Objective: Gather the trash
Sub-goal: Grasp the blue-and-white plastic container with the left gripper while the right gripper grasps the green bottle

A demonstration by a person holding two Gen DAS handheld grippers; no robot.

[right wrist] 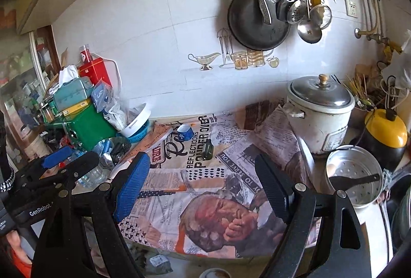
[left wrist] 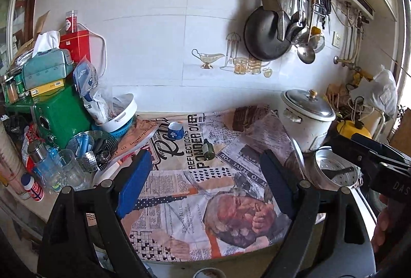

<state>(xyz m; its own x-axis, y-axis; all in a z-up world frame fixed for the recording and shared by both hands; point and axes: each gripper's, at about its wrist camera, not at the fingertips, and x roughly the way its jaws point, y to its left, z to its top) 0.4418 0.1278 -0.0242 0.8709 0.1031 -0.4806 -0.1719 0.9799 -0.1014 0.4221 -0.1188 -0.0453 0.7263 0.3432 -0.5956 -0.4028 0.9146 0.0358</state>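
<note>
Both claws hang over a tabletop covered with a newspaper-print cloth, and both sit wide apart with nothing between the pads. The left claw has one blue pad and one dark pad, same deal on the right claw. In the right wrist view the left claw also shows at the far left edge, low and near the clutter.

Trash-wise, two small things lie out in the open on the cloth: a little dark green glass bottle tipped on its side, and a small blue-and-white paper cup just up-left of it, near but not touching. Same pair in the right view, bottle and cup. Both are ahead of the claws, well clear of the pads.

Left side is a messy pile: a green metal box, a teal tissue pack on top, a white round tray leaning against stuff. On the right stands a white rice cooker with a steel lid, a perforated metal steamer insert just in front, and a black frying pan hanging on the tiled wall.
</note>
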